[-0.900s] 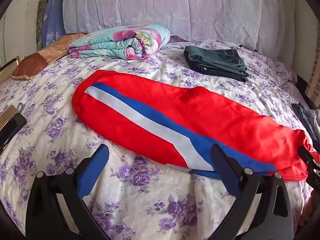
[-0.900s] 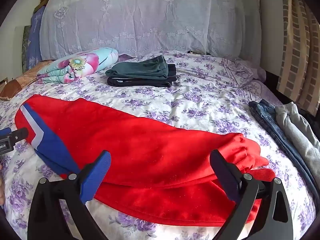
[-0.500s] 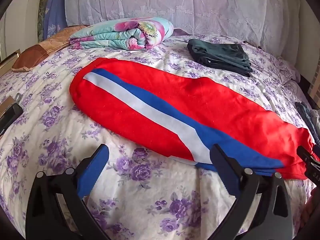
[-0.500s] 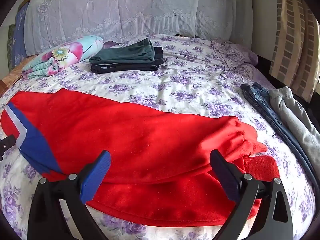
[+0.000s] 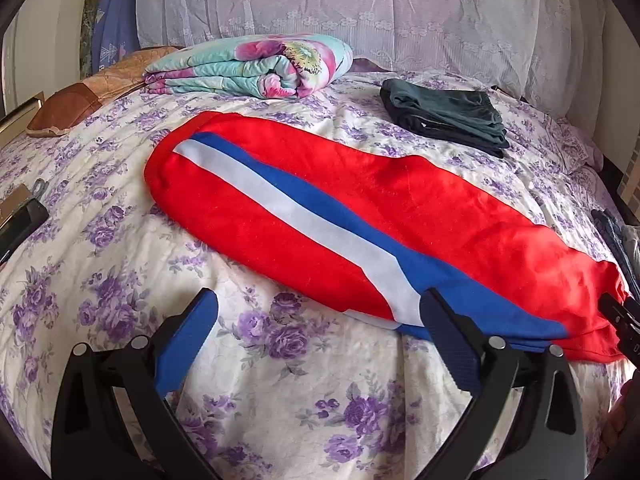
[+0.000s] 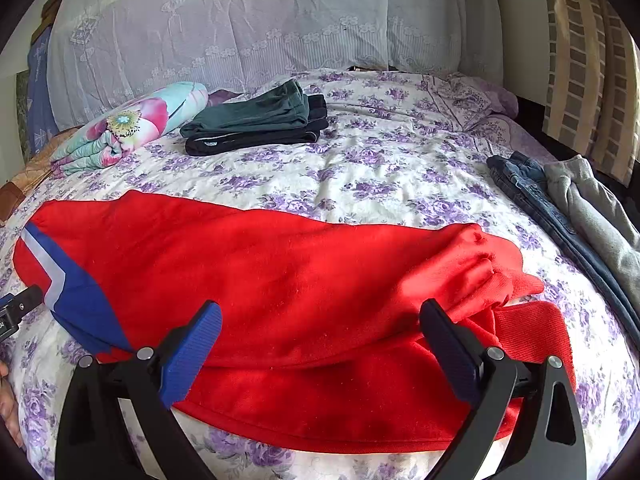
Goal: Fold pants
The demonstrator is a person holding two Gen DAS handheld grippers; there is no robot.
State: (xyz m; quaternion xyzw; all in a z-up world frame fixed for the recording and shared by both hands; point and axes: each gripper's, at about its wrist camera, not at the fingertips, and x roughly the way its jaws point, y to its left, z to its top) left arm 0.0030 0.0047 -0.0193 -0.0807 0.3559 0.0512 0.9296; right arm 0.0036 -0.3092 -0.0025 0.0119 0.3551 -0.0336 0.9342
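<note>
Red track pants (image 5: 400, 216) are lying lengthwise across the flowered bedspread (image 5: 100, 248), already doubled leg over leg. Both the left gripper (image 5: 318, 326) and the right gripper (image 6: 320, 332) are hovering spread wide, gripping nothing, so the next fold, I'd say, is calling for each to pinch an end.

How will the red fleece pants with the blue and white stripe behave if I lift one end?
The red fleece pants will likely drape and sag: the cuff end is already bunched. The fuzzy surface probably grips the floral bedspread, so dragging may wrinkle both.
</note>
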